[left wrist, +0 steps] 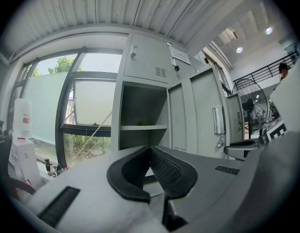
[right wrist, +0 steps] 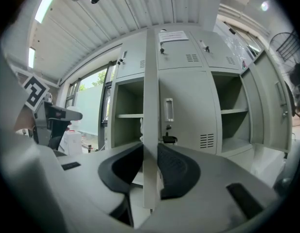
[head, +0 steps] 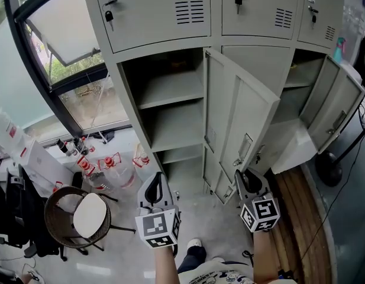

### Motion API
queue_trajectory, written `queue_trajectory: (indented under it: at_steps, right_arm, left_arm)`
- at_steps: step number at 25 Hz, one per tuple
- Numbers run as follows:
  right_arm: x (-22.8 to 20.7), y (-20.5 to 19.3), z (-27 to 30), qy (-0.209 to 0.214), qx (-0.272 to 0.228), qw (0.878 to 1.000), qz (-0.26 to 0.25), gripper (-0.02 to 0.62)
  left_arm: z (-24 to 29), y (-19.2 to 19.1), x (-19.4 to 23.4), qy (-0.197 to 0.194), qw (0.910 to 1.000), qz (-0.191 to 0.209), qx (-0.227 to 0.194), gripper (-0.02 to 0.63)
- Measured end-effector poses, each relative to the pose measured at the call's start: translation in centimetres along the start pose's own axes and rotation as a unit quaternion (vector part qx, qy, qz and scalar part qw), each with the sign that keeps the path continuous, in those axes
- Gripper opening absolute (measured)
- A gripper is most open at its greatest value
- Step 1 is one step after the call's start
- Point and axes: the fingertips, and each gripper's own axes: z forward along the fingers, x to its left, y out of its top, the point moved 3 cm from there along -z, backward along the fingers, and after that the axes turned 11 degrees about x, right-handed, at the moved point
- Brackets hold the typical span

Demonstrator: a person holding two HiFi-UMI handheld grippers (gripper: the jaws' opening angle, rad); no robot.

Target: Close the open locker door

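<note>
The grey locker bank has an open compartment (head: 170,108) with bare shelves. Its tall door (head: 241,114) swings out toward me. My right gripper (head: 246,177) sits low at that door's free edge, below the handle (head: 244,148). In the right gripper view the door's edge (right wrist: 150,96) runs upright between the jaws, and my right gripper (right wrist: 150,165) is shut on it with both pads against the metal. My left gripper (head: 157,186) hangs in front of the open compartment, touching nothing. In its own view my left gripper (left wrist: 150,152) is shut and empty, its tips together.
A second locker door (head: 339,108) stands open at the far right, with a white box (head: 294,149) below it. A round wicker stool (head: 76,218) and several red-capped bottles (head: 108,161) stand on the floor at left by the window. A fan base (head: 329,169) rests on the wooden strip.
</note>
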Motion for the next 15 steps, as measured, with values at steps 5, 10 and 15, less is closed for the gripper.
queue_trajectory:
  at_steps: [5, 10, 15]
  right_arm:
    - [2.6, 0.1, 0.2, 0.028, 0.001, 0.999, -0.030, 0.097]
    - [4.5, 0.2, 0.5, 0.039, -0.006, 0.998, -0.039, 0.102]
    - [6.9, 0.4, 1.2, 0.066, -0.009, 0.997, -0.050, 0.110]
  left_arm:
    - [-0.6, -0.1, 0.0, 0.005, 1.0000, -0.002, 0.000, 0.005]
    - [-1.5, -0.5, 0.9, 0.020, 0.9998, -0.006, 0.001, 0.005]
    - [-2.5, -0.8, 2.2, 0.041, 0.9991, -0.014, 0.000, 0.005]
